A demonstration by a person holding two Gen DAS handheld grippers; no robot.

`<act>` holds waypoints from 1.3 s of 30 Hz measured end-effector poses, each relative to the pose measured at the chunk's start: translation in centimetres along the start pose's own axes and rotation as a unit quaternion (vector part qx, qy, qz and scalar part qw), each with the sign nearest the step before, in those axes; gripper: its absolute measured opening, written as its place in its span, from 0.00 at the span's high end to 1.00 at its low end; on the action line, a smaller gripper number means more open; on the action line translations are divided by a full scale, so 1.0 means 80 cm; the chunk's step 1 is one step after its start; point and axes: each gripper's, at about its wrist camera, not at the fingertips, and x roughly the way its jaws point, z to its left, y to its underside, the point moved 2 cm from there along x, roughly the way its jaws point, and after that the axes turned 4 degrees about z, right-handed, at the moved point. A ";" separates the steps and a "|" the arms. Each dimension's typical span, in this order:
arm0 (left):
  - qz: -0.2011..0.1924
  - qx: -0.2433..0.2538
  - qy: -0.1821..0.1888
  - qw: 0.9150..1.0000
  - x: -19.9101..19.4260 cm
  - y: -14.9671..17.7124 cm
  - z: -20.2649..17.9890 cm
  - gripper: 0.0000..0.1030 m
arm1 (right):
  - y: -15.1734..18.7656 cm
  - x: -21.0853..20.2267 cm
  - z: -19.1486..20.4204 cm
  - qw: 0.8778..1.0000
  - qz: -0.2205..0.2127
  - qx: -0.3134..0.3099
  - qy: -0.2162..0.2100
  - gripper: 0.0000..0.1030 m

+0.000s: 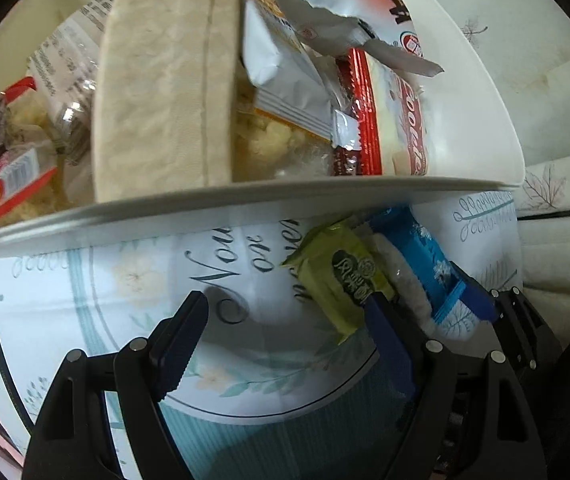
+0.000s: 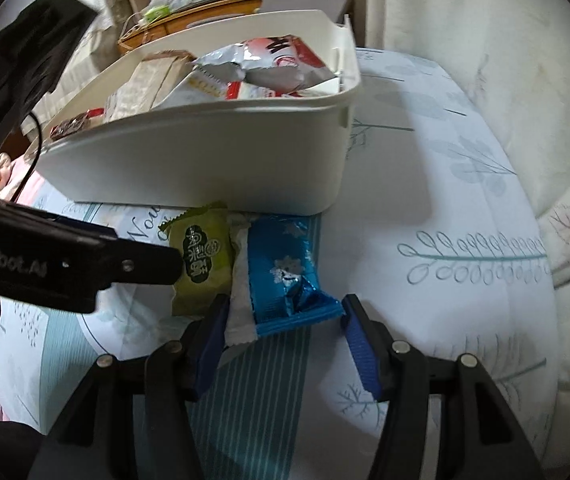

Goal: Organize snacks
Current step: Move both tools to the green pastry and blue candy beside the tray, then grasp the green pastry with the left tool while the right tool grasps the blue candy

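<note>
Blue snack pack (image 2: 285, 272) lying on the printed cloth (image 2: 445, 208) beside green snack pack (image 2: 201, 256), just before white bin (image 2: 205, 160). Right tongs (image 2: 285, 332) wide around blue pack. Left tongs (image 1: 285, 332) wide, holding nothing.

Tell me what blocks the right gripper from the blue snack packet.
Nothing visible does: the right gripper is open, and its fingers already flank the near end of the blue snack packet. The green packet lies beside it, outside the fingers.
</note>
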 end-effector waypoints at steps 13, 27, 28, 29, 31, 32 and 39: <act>-0.007 -0.048 -0.038 0.998 0.025 -0.019 -0.042 0.22 | -0.015 -0.004 -0.013 0.998 -0.023 -0.061 -0.015 0.45; 0.013 -0.041 -0.116 0.992 0.059 -0.033 -0.112 0.40 | -0.006 -0.006 -0.032 0.997 0.000 -0.074 -0.019 0.53; 0.014 -0.038 -0.115 0.992 0.058 -0.033 -0.115 0.43 | -0.005 -0.007 -0.033 0.997 0.002 -0.074 -0.015 0.53; 0.015 -0.035 -0.115 0.993 0.059 -0.034 -0.123 0.52 | -0.004 -0.010 -0.035 0.997 0.003 -0.073 -0.011 0.53; 0.020 -0.027 -0.115 0.993 0.061 -0.034 -0.132 0.56 | -0.002 -0.015 -0.037 0.997 0.003 -0.071 -0.003 0.54; 0.024 -0.026 -0.114 0.993 0.060 -0.034 -0.133 0.60 | -0.001 -0.018 -0.038 0.998 0.001 -0.069 0.000 0.54; 0.043 -0.013 -0.099 0.994 0.046 -0.011 -0.137 0.66 | 0.002 -0.045 -0.034 0.996 -0.022 -0.073 0.044 0.55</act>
